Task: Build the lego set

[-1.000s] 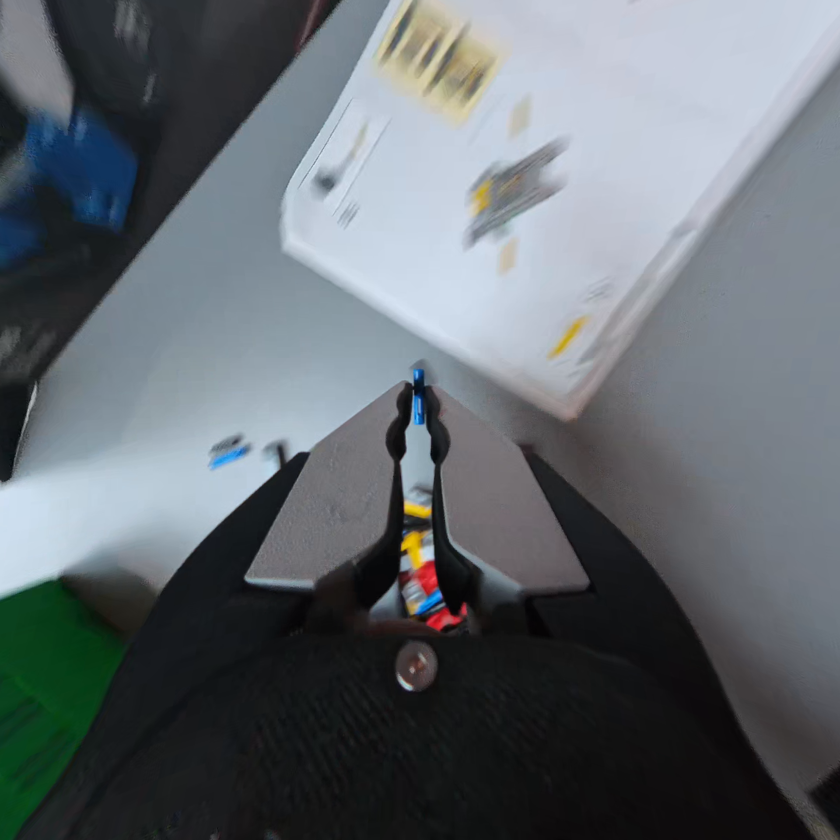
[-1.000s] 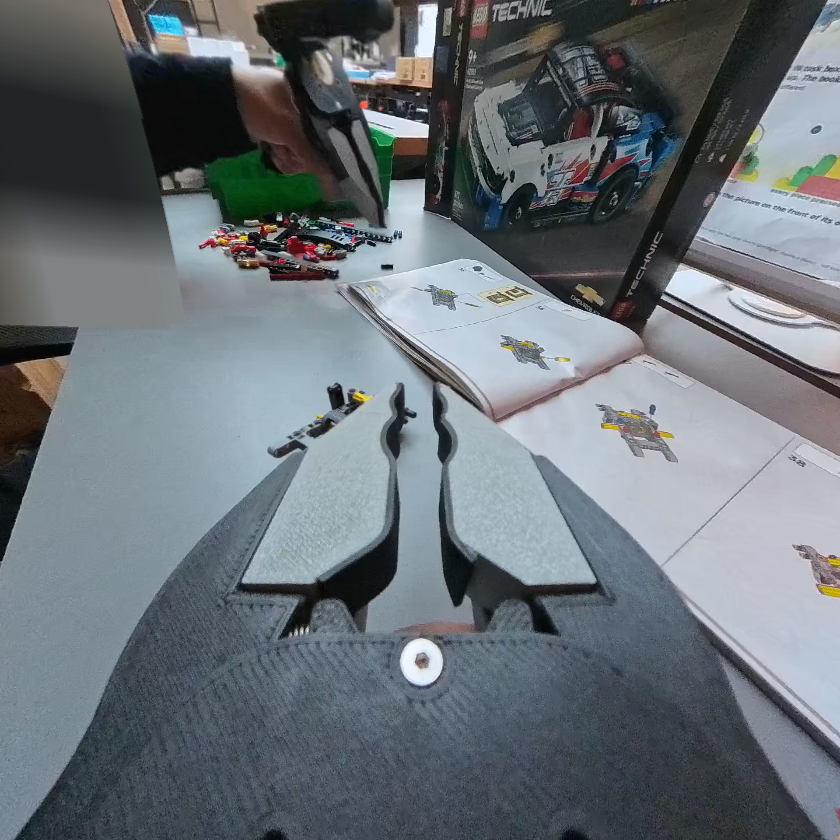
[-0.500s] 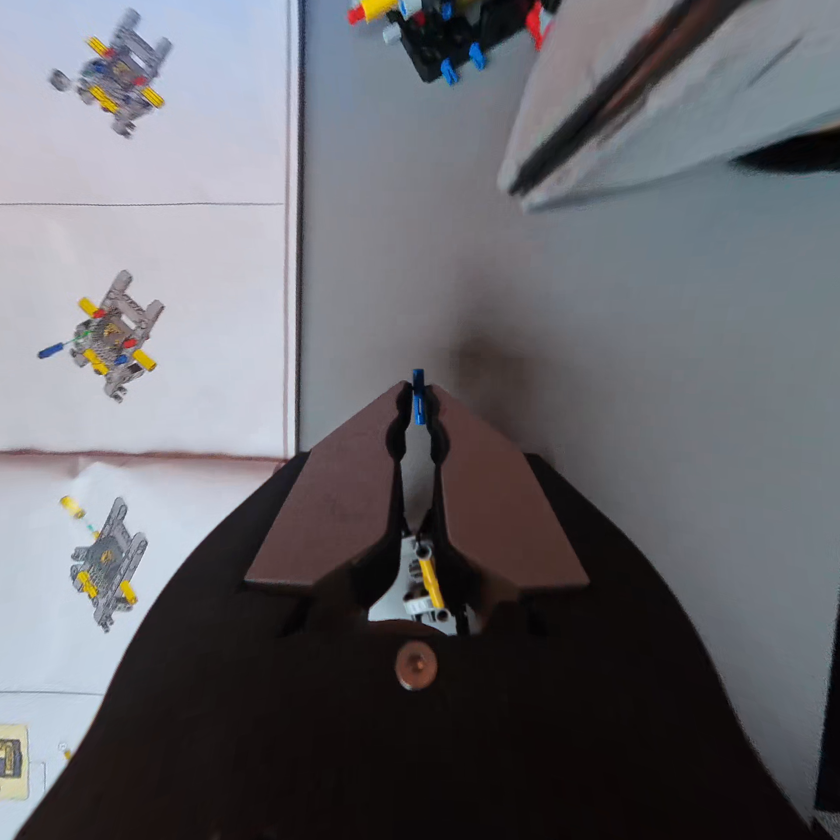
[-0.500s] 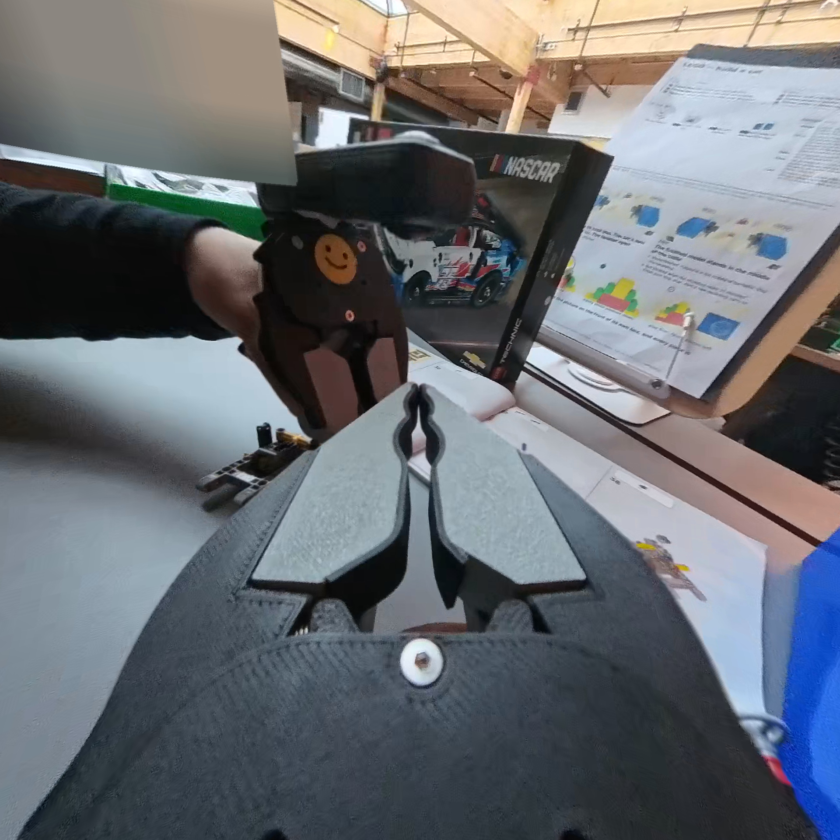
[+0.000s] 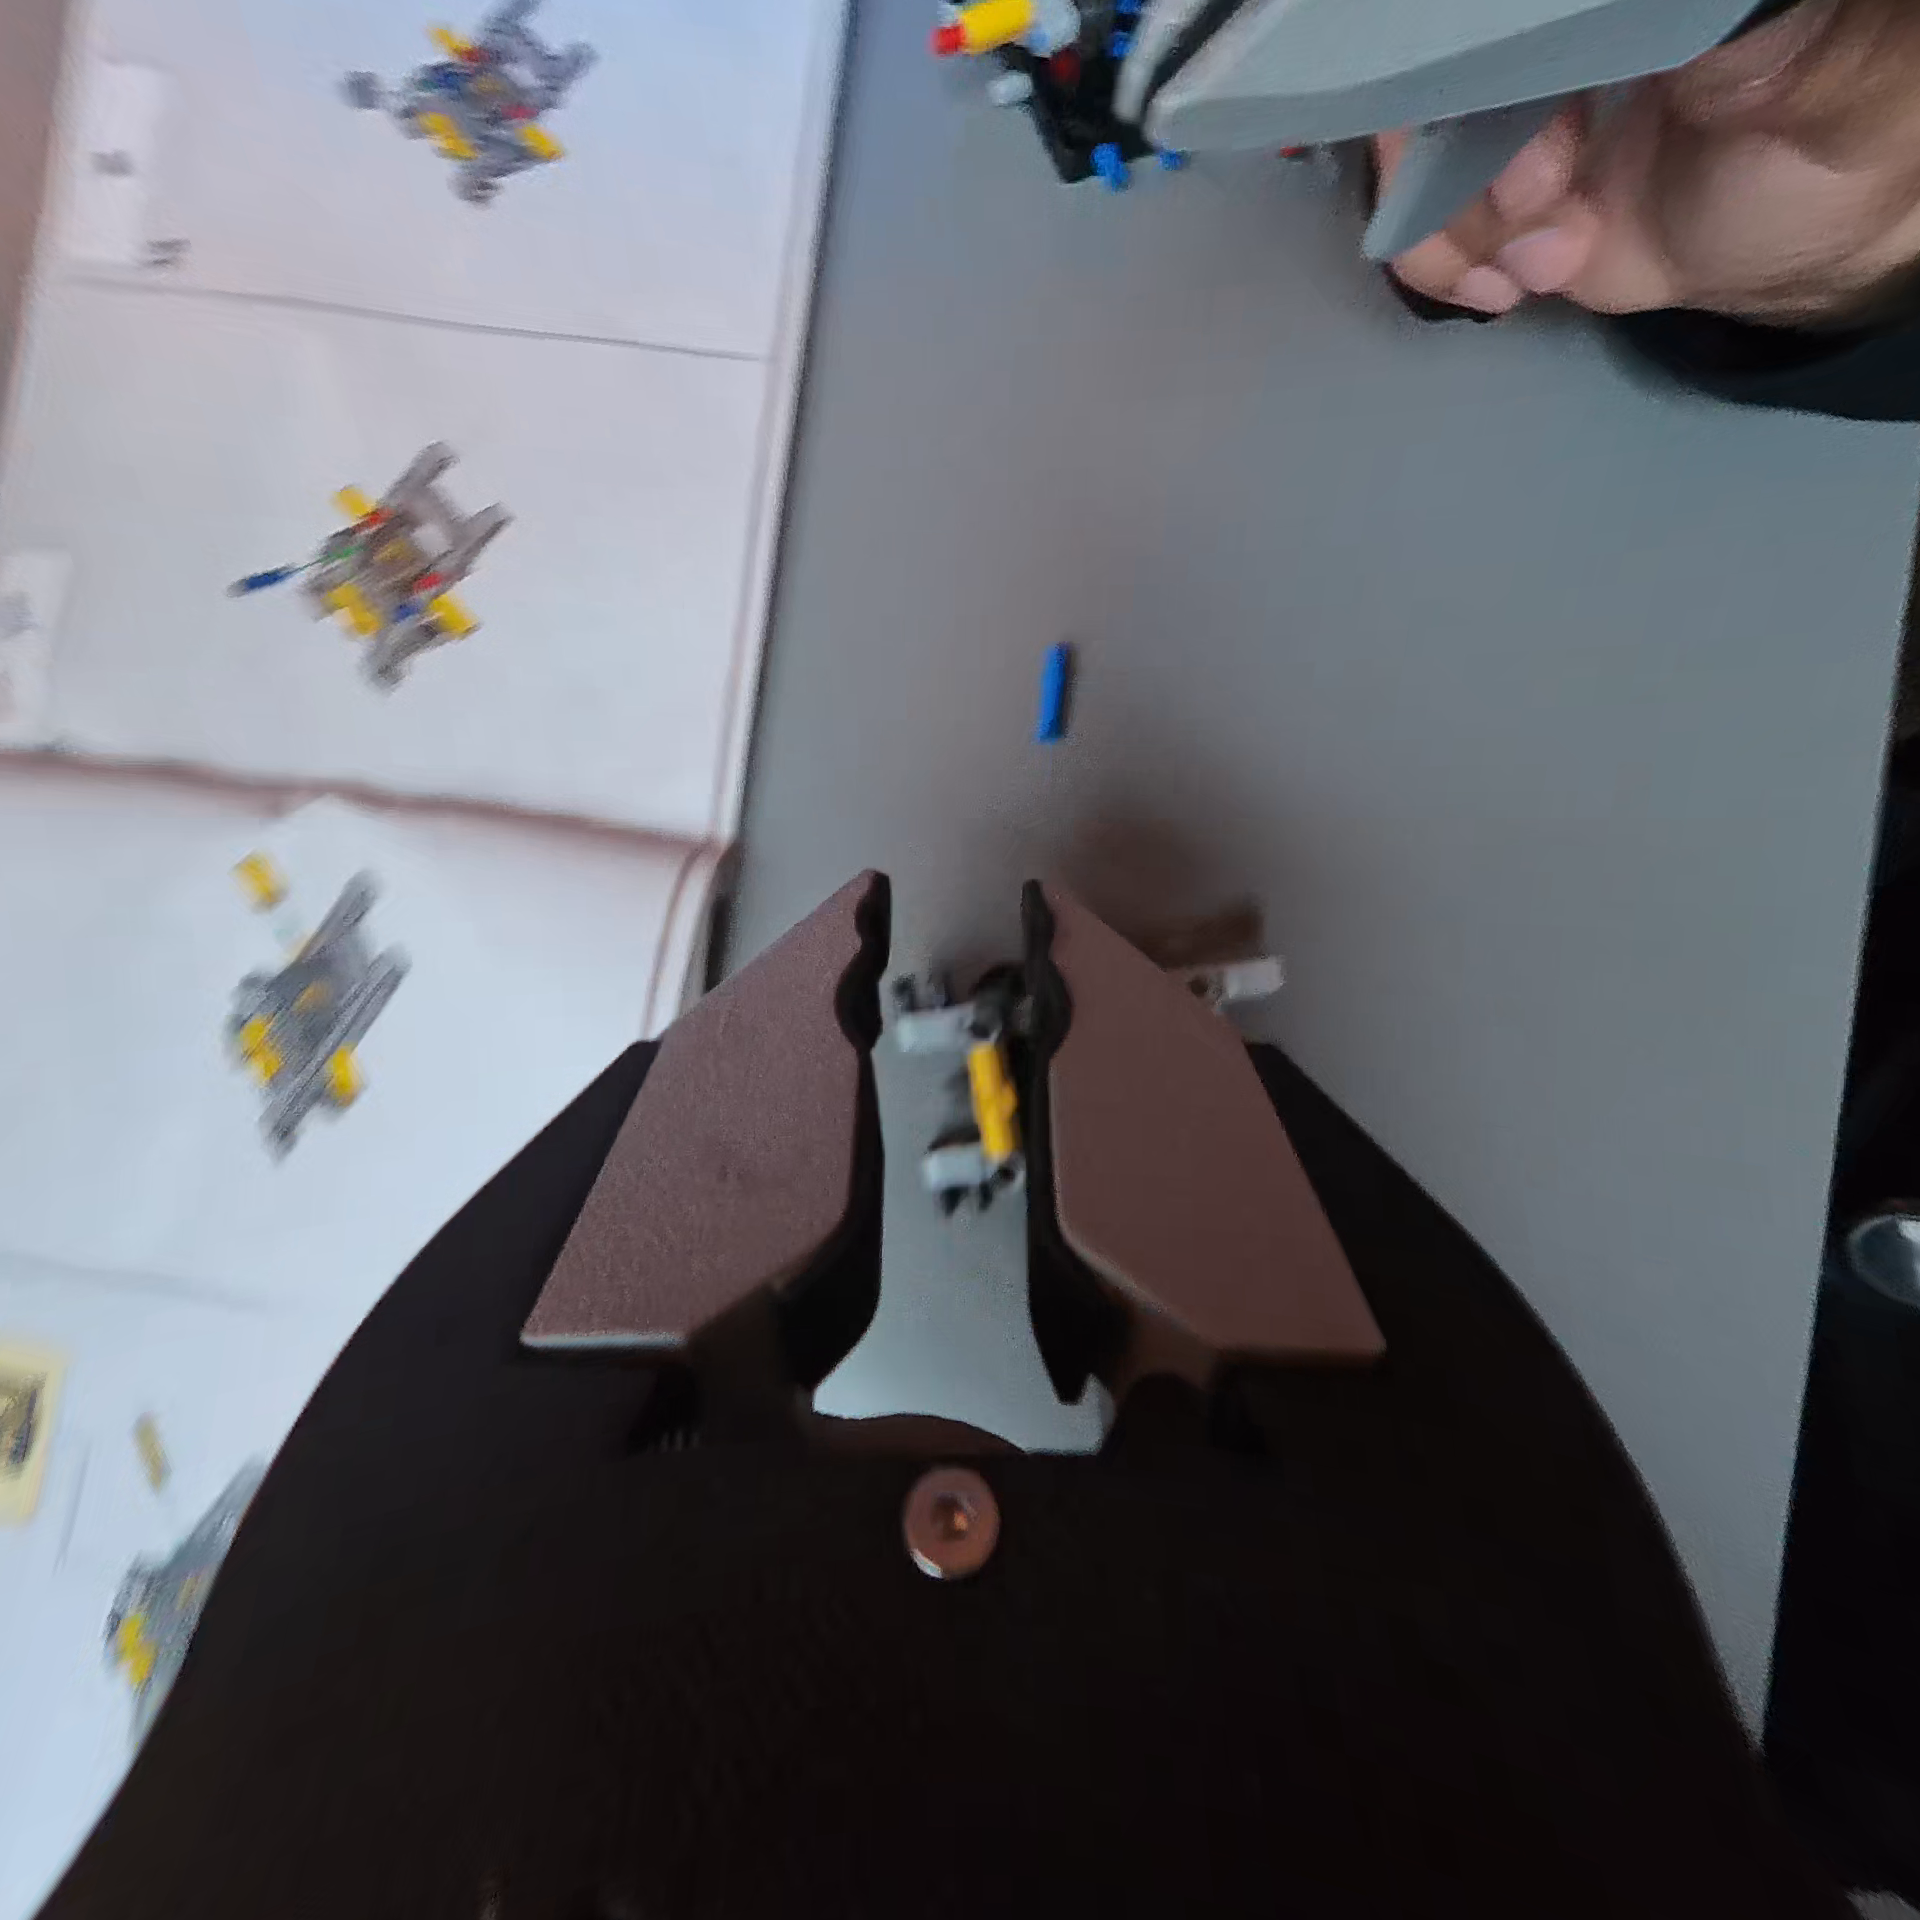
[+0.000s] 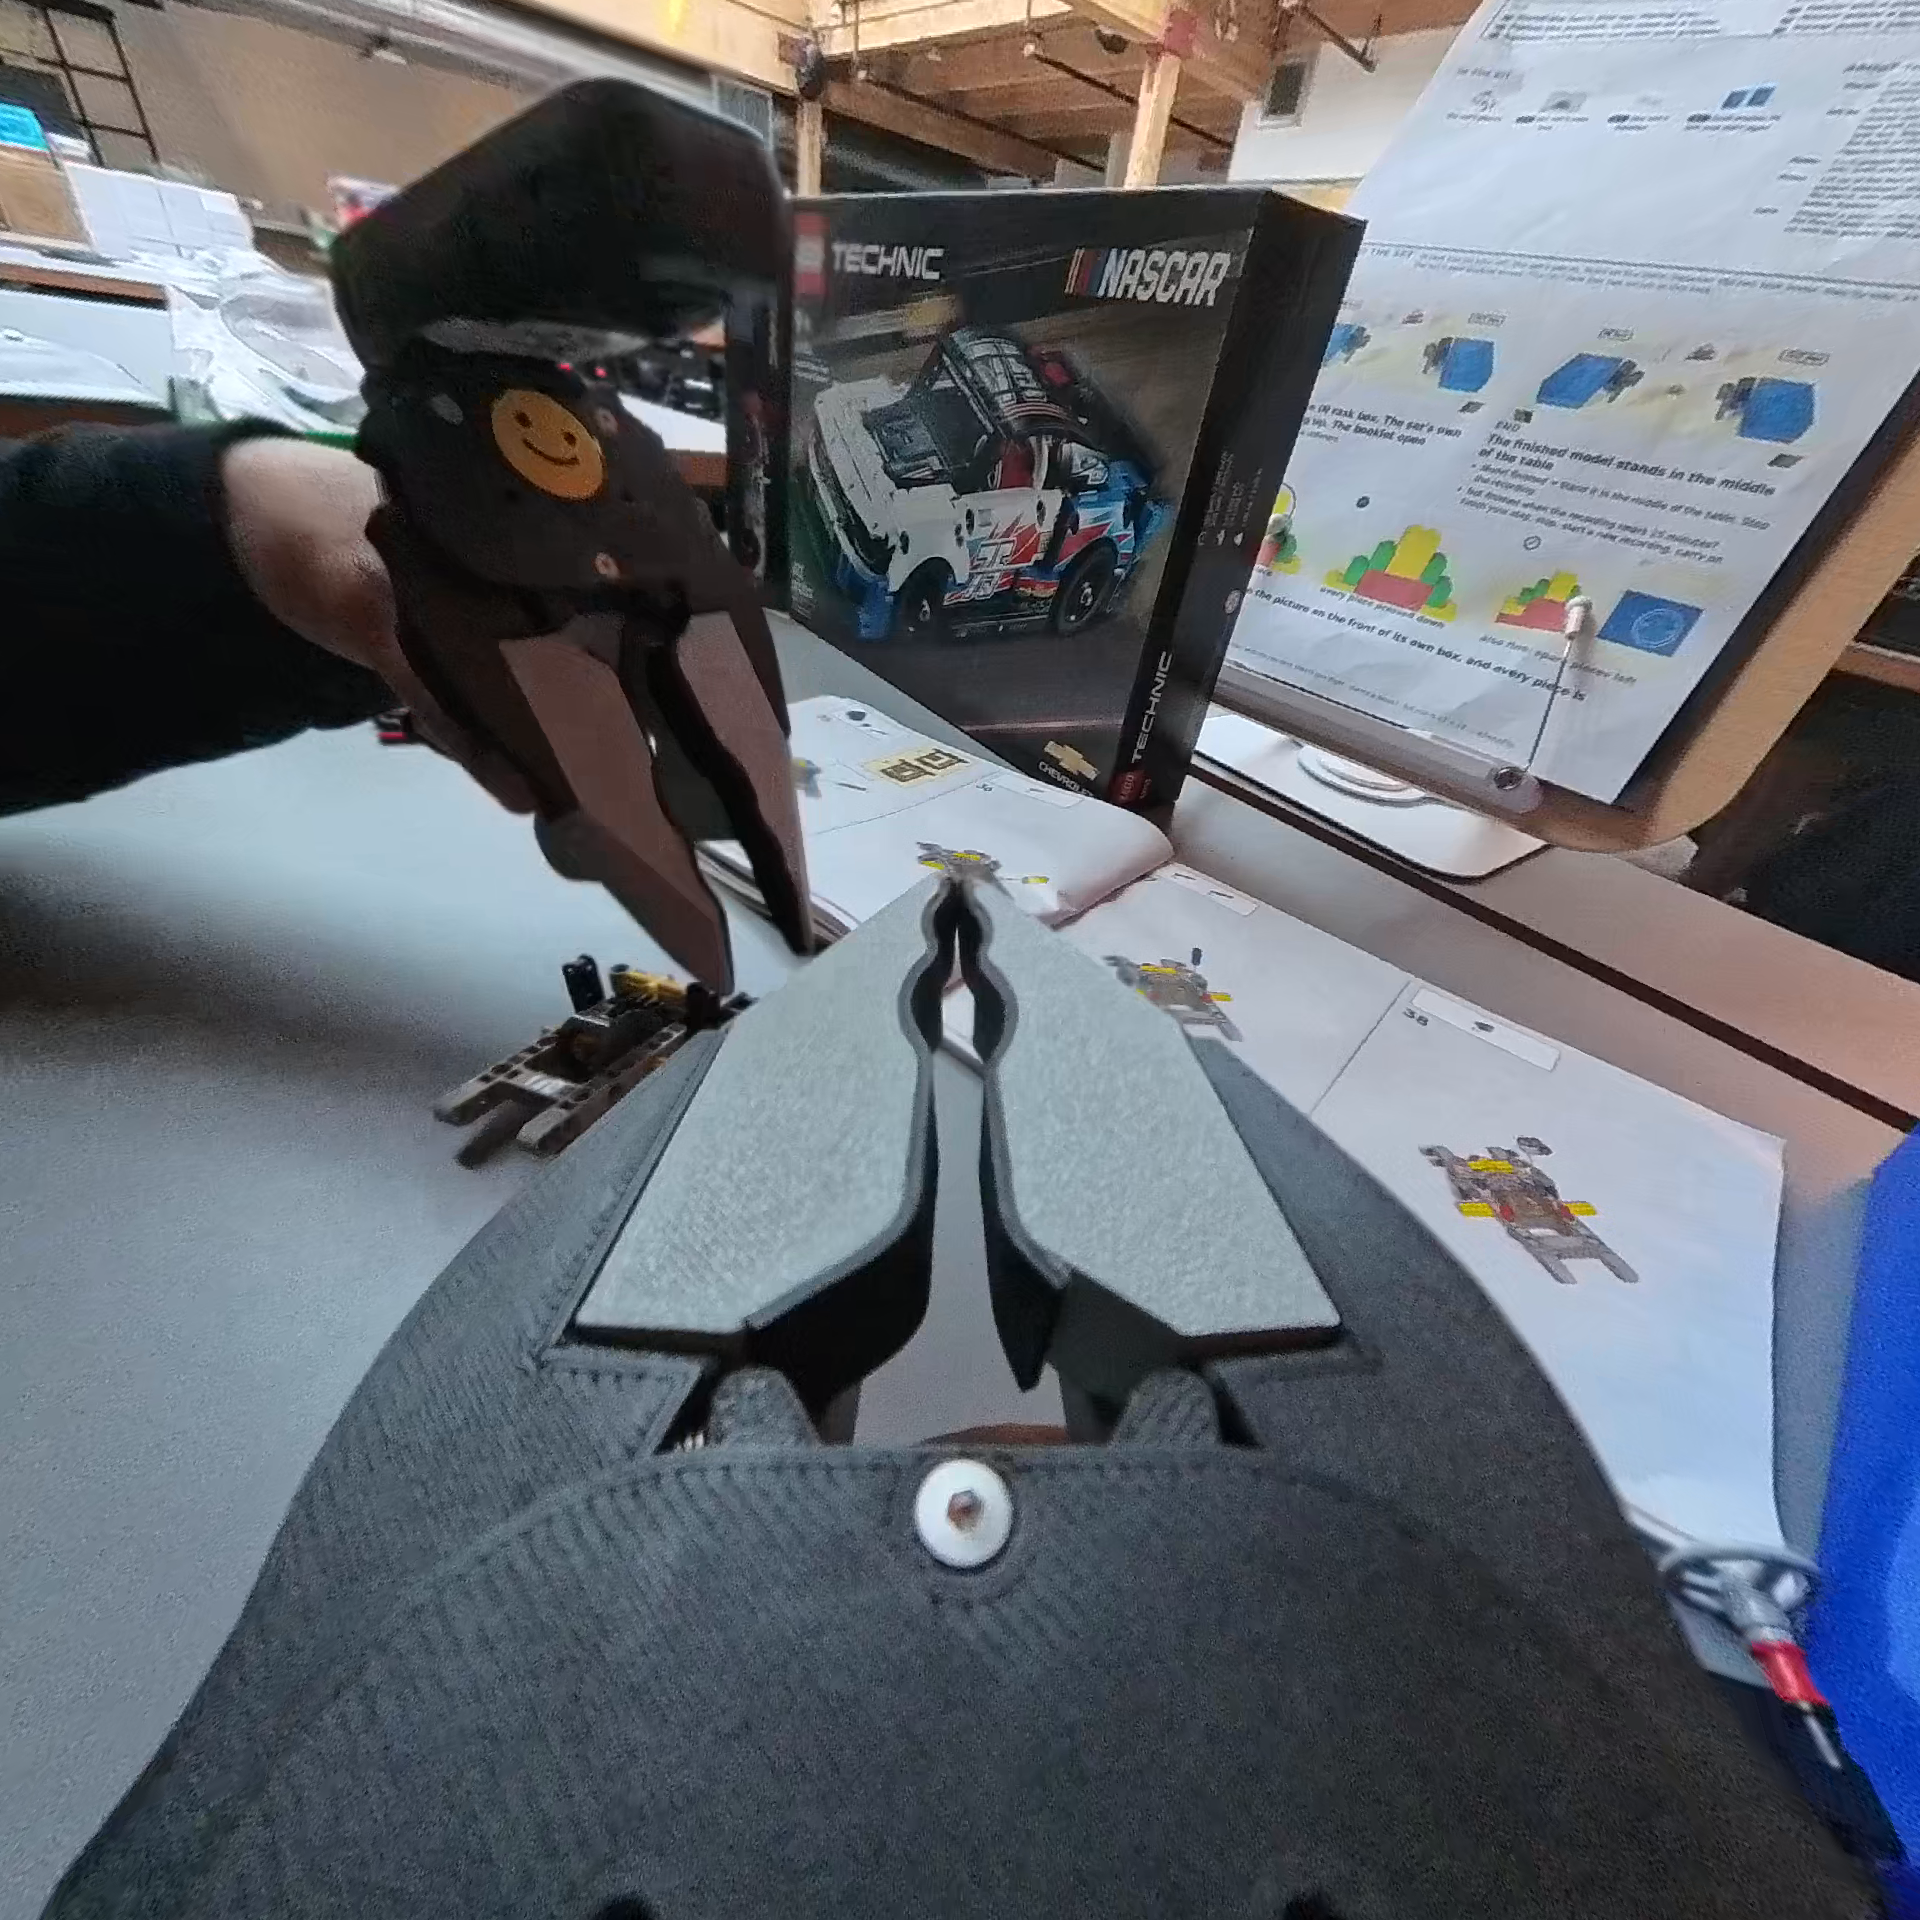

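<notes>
Left wrist view | left gripper (image 5: 956, 899) jaws apart | one blue pin (image 5: 1052, 692) | right gripper (image 6: 958, 902) jaws together

1. This looks like a workshop or warehouse-type work hall: the right wrist view shows exposed wooden beams (image 6: 935, 104) and posts (image 6: 1153, 114) under a high ceiling.
2. Behind the grey desk (image 6: 208, 1195) further tables carry stacked white boxes (image 6: 114, 203) and crumpled clear plastic (image 6: 260, 343).
3. A board with a printed instruction sheet (image 6: 1621, 416) leans at the desk's far side.
4. A toy car box (image 6: 1029, 468) stands upright beside an open instruction booklet (image 6: 1299, 1029), marking an assembly station.
</notes>
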